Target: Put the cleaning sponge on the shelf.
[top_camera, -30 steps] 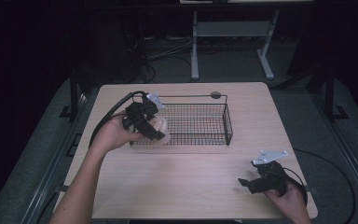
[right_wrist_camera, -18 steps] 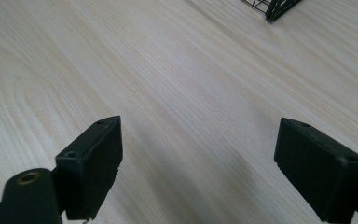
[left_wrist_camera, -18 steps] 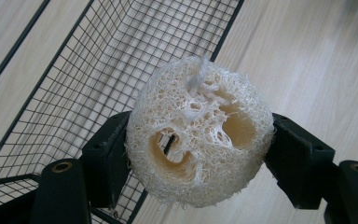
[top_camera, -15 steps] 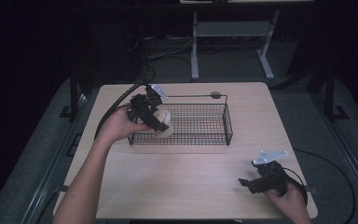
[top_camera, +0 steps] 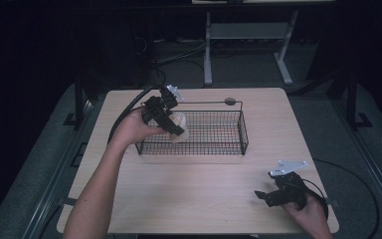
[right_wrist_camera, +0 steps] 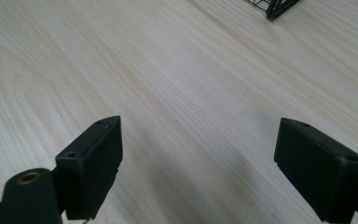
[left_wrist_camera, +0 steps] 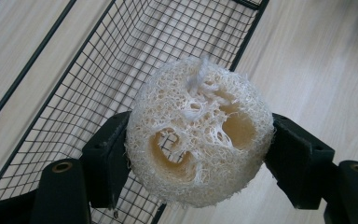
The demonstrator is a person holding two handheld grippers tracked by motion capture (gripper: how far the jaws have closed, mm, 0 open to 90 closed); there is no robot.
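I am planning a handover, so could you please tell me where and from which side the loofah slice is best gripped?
Grip the loofah slice across its rounded rim, as the left hand-held gripper does now, jaws on opposite sides and the holed flat face left clear. The rim looks denser than the open-celled middle, so it probably crushes less. The open right hand-held gripper would likely come from above the wire basket, onto free rim.

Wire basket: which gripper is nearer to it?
Left. The left gripper holds a loofah over the basket's left end; the right gripper rests open on the table, well apart.
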